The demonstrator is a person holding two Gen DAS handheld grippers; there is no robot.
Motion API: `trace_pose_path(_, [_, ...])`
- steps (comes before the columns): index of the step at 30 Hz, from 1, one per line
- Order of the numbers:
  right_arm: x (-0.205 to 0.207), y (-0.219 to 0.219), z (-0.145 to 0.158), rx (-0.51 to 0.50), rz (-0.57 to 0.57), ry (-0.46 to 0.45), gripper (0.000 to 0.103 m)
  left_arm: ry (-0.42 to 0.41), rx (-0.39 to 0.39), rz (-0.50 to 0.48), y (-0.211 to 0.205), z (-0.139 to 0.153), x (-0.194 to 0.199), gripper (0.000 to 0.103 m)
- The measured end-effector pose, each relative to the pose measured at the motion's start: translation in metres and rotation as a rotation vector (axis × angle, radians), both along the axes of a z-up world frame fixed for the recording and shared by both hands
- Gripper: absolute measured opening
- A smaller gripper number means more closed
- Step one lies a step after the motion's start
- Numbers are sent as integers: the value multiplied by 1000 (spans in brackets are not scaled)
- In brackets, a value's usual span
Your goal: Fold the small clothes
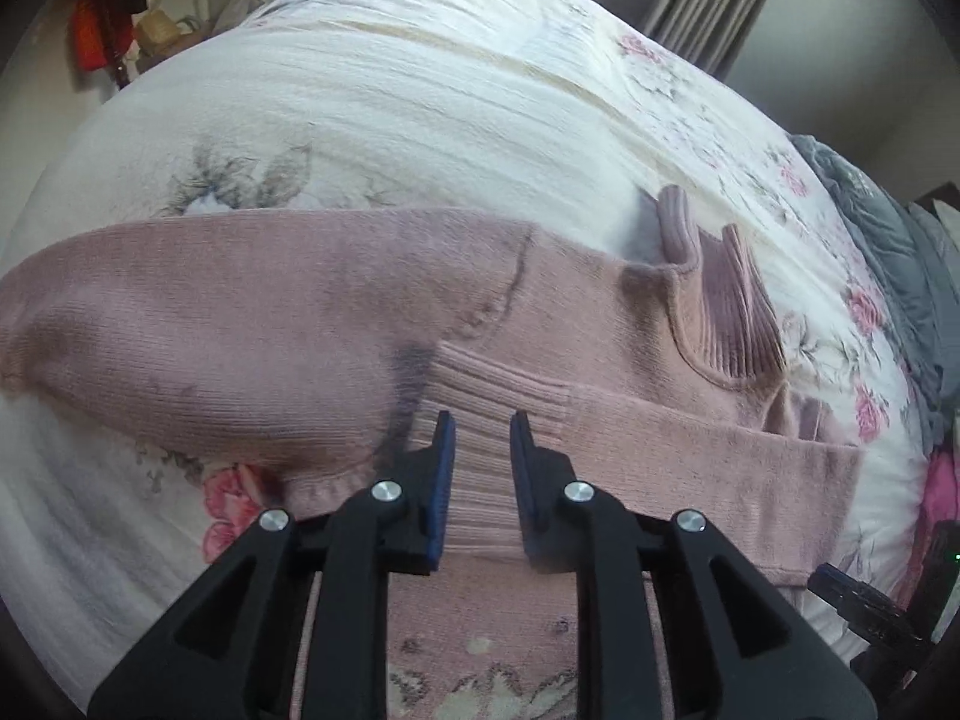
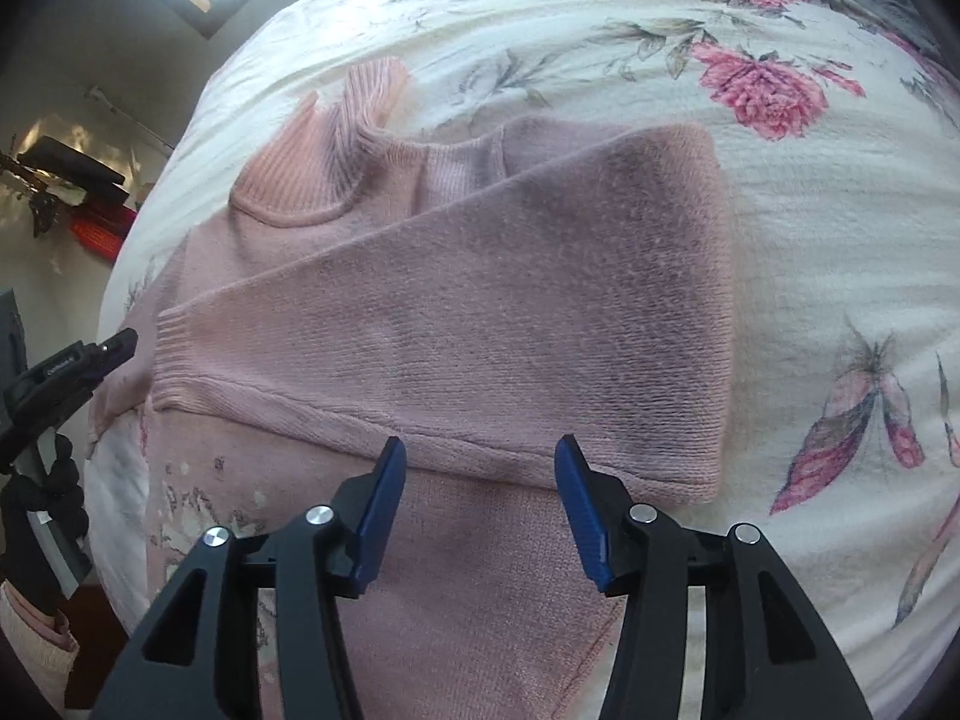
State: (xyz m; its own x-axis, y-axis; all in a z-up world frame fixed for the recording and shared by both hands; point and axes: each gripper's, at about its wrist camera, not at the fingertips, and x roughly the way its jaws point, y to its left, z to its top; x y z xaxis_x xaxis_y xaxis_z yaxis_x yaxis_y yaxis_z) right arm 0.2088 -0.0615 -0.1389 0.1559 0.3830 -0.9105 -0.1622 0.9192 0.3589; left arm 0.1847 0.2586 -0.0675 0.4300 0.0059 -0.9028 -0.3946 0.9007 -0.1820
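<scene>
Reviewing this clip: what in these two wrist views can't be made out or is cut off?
- Lower hem of the pink knit turtleneck sweater: cut off by the bottom edge and gripper bodies in both views.
- Pale print on the sweater front: partly hidden by the left gripper.
- Whether the left gripper touches the ribbed cuff: unclear.
- Red items beyond the floral bedspread: blurred, too small.
- Right gripper: open, empty.

Fuzzy knit sweater [image 2: 480, 312], ribbed collar [image 2: 312, 168]
</scene>
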Motion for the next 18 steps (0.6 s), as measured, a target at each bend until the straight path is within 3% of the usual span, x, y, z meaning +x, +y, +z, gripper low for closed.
trace_pose_path(4, [0,9,-31,-50,-27,61,52,93,-7,-36,-13,-43,11,19])
trace_pose_path(6, [0,11,-35,-61,-37,61,53,95,12,-50,-13,-55,13,20])
trace_pose_path(10, [-2,17,-23,-82,-35,52,55,80,-30,-59,-5,-40,8,23])
trace_pose_path(13, [-11,28,-4,-34,-39,27,55,42,-37,-34,13,-18,-16,52])
trace_pose_path(18, [-32,64,19,1,22,-19,61,40,-26,68,83,0,-75,57])
